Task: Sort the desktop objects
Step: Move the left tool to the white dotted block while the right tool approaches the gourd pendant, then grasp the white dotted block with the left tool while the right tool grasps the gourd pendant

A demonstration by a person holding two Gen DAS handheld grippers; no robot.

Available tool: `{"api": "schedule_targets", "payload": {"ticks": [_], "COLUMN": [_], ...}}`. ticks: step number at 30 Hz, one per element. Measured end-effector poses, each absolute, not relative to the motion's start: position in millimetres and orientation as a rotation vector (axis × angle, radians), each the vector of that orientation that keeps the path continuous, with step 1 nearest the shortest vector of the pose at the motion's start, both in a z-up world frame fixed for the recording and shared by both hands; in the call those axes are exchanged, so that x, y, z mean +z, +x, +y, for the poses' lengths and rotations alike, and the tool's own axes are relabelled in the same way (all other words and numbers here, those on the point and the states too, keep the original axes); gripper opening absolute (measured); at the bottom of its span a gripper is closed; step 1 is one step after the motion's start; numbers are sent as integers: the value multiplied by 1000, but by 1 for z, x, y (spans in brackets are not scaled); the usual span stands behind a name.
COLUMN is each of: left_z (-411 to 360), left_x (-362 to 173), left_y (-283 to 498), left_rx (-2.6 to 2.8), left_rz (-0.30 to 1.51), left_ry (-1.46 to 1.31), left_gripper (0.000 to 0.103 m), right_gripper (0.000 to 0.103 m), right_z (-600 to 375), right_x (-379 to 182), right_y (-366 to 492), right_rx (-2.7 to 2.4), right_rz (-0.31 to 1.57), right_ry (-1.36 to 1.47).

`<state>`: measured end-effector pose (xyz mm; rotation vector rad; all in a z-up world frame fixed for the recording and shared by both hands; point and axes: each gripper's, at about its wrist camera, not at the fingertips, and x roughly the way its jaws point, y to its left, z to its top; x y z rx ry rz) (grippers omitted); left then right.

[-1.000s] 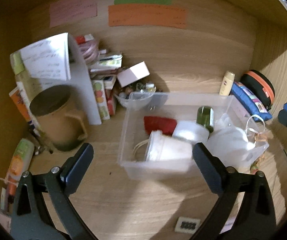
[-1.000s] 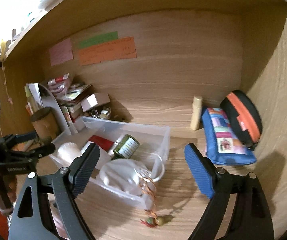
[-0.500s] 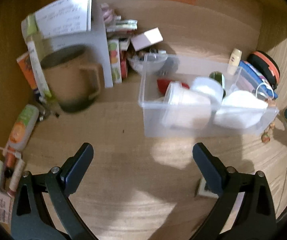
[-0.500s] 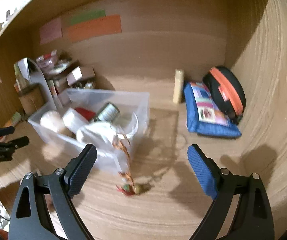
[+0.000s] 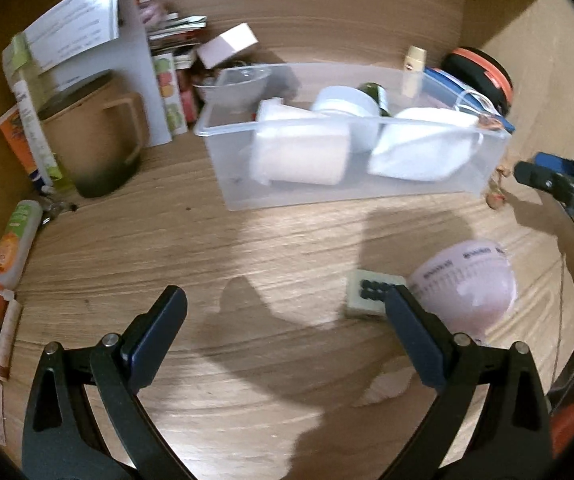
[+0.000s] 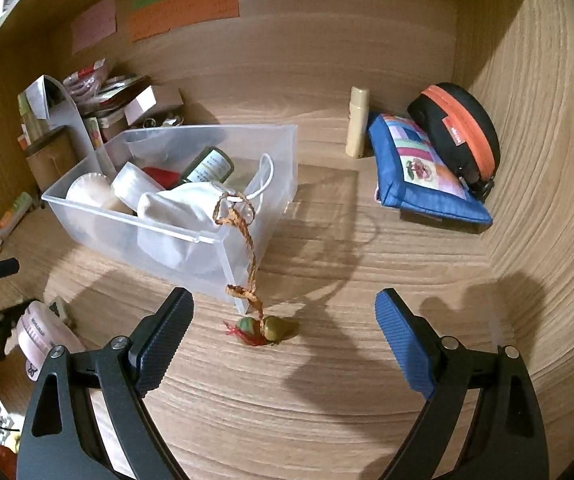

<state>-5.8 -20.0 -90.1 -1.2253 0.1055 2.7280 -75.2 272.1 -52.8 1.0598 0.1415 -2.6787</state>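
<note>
One clear plastic bin point(image 6: 247, 168) is being seen ahead & left of the right gripper point(image 6: 283, 320), w/ approx. five items lying in it: two white rolls, one green jar point(image 6: 209, 166), one red thing, one white drawstring pouch point(image 6: 183, 204). One braided cord point(image 6: 243, 240) is being seen trailing over the bin's near corner, its two beads point(image 6: 267, 326) lying on the desk point(image 6: 327, 400) just ahead, between the wide-spread, empty jaws. The left gripper point(image 5: 285, 312) is likewise being held wide open w/ nothing gripped, one pink card point(image 5: 467, 288) & one small pale block point(image 5: 371, 292) lying by its right finger.
</note>
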Motion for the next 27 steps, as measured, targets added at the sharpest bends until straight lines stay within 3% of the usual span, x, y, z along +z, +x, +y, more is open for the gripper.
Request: {"api": "schedule_targets", "payload": {"ticks": [15, 18, 20, 27], "left_z": [0, 0, 1, -2], "left_x": [-99, -100, -103, -104], "left_y": [-14, -16, -17, -19], "left_rx": [2672, 2667, 2653, 2646], "left_rz": [175, 187, 191, 149], "left_ry": [-1242, -1248, -1266, -1268], "left_gripper": [101, 91, 77, 63], "right_gripper": [90, 89, 85, 62], "right_z": [274, 272, 270, 263], "right_x": [-65, -69, -71, -83], "right_y": [-79, -81, -82, -92], "right_rx": [-2641, -2608, -2593, -2501], "right_rz": [142, 140, 153, 175], "right_ry": [1112, 1120, 1124, 1189]}}
